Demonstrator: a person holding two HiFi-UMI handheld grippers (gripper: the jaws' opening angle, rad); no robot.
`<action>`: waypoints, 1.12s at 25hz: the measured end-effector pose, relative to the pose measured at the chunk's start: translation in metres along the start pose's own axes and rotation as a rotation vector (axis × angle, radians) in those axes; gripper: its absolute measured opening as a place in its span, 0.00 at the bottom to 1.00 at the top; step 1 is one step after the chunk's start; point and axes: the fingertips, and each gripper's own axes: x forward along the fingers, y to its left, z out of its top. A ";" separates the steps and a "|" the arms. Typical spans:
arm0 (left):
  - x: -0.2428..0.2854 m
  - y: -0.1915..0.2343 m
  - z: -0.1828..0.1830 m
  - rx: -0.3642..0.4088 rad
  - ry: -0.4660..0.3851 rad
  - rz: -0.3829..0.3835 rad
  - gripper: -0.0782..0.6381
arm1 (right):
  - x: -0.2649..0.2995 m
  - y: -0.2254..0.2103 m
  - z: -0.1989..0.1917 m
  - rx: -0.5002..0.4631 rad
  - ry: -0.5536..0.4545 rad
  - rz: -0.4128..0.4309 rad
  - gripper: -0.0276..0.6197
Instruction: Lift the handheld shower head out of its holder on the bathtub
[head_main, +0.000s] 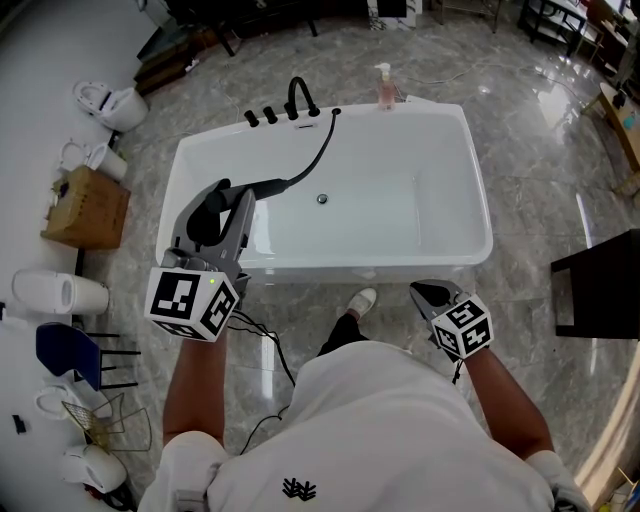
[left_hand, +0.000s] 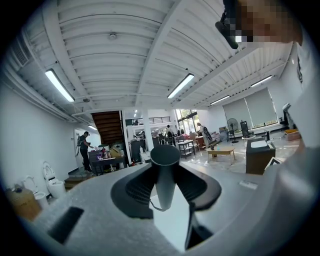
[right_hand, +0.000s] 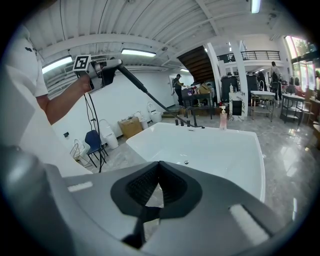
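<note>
My left gripper (head_main: 222, 205) is shut on the black handheld shower head (head_main: 209, 214), held up in the air over the near left corner of the white bathtub (head_main: 470, 180). In the left gripper view the shower head's handle (left_hand: 165, 172) stands clamped between the jaws. Its black hose (head_main: 318, 155) runs back to the black faucet set (head_main: 298, 100) on the tub's far rim. From the right gripper view the raised left gripper (right_hand: 101, 67) and hose (right_hand: 145, 91) show at upper left. My right gripper (head_main: 434, 294) hangs shut and empty near the tub's front right.
A pink soap bottle (head_main: 386, 88) stands on the tub's far rim. To the left are toilets (head_main: 112, 103), a cardboard box (head_main: 88, 207) and a blue chair (head_main: 66, 352). A dark table (head_main: 600, 285) is at the right. My foot (head_main: 362, 300) is by the tub's front.
</note>
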 end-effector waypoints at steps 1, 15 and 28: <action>0.000 0.000 0.000 0.002 0.000 -0.002 0.30 | 0.000 0.000 0.000 0.000 -0.001 -0.001 0.06; 0.003 -0.002 0.001 0.008 0.005 -0.019 0.30 | 0.003 0.002 0.001 0.000 -0.002 -0.004 0.06; 0.000 -0.008 0.003 0.011 0.009 -0.019 0.30 | 0.000 0.005 -0.001 -0.009 -0.007 0.004 0.06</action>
